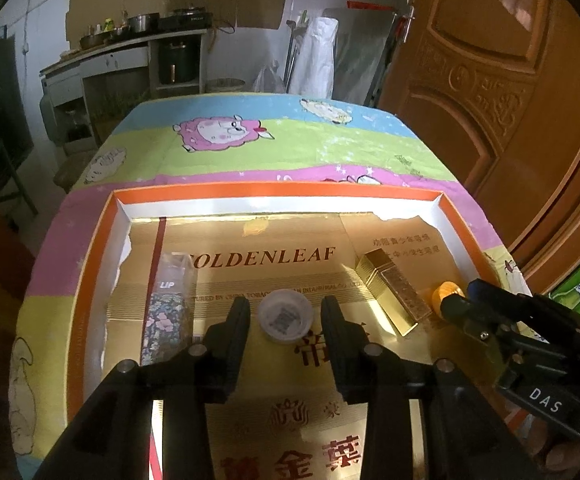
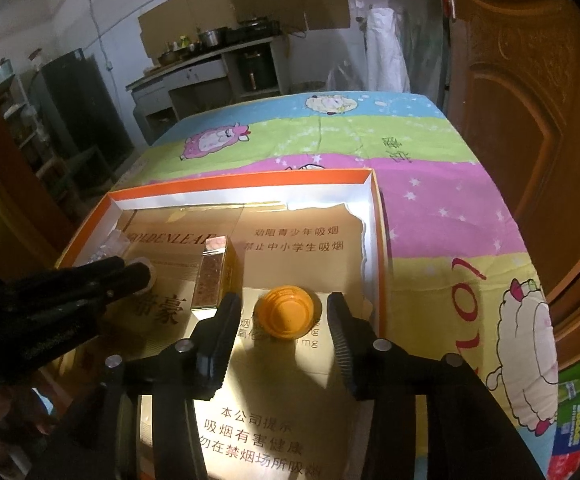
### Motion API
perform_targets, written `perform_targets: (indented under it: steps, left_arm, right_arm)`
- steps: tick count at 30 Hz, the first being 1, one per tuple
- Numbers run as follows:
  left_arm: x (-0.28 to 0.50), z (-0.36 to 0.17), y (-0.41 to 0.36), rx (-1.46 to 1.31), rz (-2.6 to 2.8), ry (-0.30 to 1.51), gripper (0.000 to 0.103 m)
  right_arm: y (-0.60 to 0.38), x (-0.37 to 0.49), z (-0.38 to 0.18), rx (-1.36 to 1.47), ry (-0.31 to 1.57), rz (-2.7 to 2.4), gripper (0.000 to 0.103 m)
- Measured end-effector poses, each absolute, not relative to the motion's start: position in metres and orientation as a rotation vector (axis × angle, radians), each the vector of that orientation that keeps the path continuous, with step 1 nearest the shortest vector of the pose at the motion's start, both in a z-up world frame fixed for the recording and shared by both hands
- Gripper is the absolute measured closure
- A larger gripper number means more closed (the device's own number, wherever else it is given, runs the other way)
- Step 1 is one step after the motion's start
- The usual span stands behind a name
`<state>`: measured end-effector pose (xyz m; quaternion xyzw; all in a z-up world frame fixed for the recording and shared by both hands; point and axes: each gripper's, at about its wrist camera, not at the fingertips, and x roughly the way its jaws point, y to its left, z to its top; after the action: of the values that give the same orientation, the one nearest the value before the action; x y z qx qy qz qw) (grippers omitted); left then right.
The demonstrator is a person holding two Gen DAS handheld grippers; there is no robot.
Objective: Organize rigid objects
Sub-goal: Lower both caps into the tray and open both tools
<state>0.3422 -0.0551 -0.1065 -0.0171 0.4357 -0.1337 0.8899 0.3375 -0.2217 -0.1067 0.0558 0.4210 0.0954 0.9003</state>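
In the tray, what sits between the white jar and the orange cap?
The gold rectangular box lies between the white jar and the orange cap, clearest in the left wrist view.

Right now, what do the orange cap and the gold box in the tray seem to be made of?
Orange cap: probably moulded plastic, smooth with a slight sheen and ridged rings. Gold box: likely foil-coated card or metal, mirror-bright faces with sharp edges; its glittery panel stays unclear.

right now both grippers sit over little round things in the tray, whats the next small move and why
Probably lift both grippers straight up. The left gripper stands open around the white jar, the right gripper open around the orange cap; both items rest in the tray, pads clear.
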Motion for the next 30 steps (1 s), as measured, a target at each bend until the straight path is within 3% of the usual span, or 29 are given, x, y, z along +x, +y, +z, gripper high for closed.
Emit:
perform_targets:
  steps: [30]
  left_arm:
    - [0.274,-0.061,-0.023,-0.089,-0.243,0.817,0.066]
  right_arm:
    - [-0.206,0.278,-0.063,0.089,0.807,0.207,0.056]
